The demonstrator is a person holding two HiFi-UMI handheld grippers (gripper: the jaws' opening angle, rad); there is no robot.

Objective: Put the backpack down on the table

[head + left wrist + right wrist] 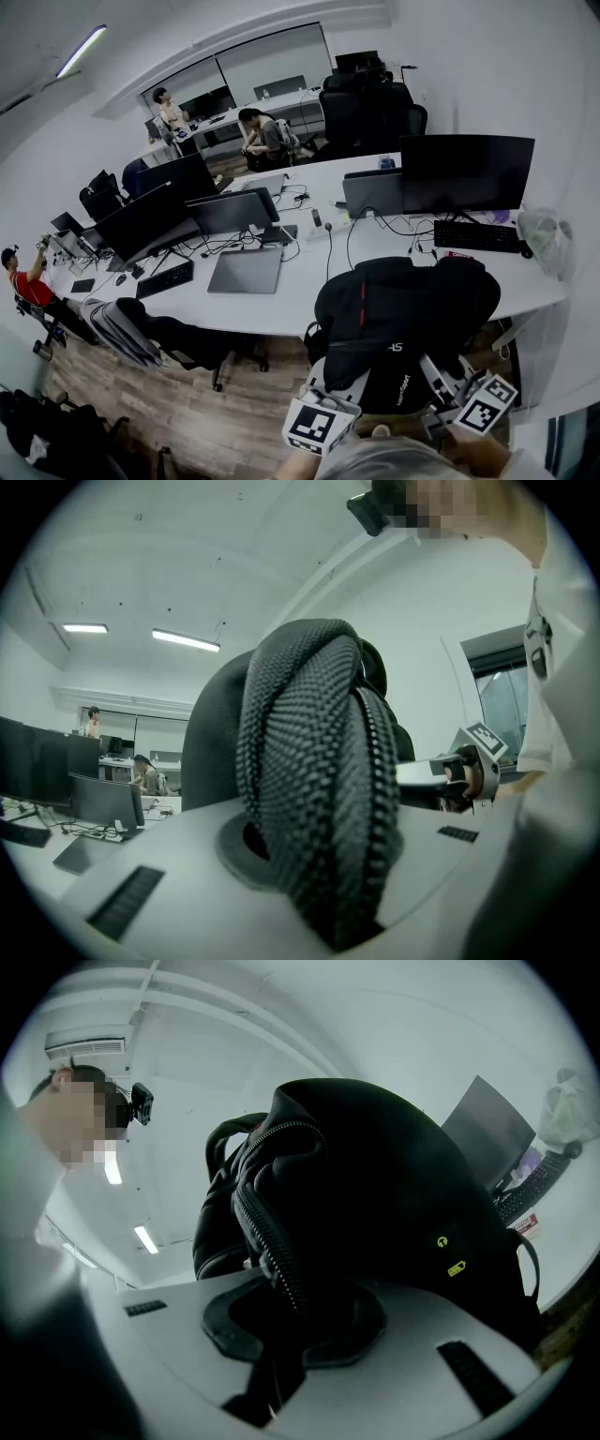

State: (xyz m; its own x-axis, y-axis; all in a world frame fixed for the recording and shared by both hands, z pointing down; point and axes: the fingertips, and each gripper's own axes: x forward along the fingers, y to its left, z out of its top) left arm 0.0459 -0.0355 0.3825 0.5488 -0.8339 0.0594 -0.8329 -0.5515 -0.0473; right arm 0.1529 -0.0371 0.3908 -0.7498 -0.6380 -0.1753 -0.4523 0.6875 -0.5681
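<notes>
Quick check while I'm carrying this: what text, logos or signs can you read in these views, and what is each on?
Backpack: no words; two yellow-green signs, a headphone symbol and a battery-like symbol.
Backpack, head view: white print, too blurred to read.
Left tool, right tool: square black-and-white markers on their cubes, no letters.
Red-and-white label by the keyboard: too small to read.

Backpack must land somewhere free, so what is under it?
The backpack overlaps the table at its near edge; wooden floor shows beside it. Whatever lies on the table strip beneath it is covered.
</notes>
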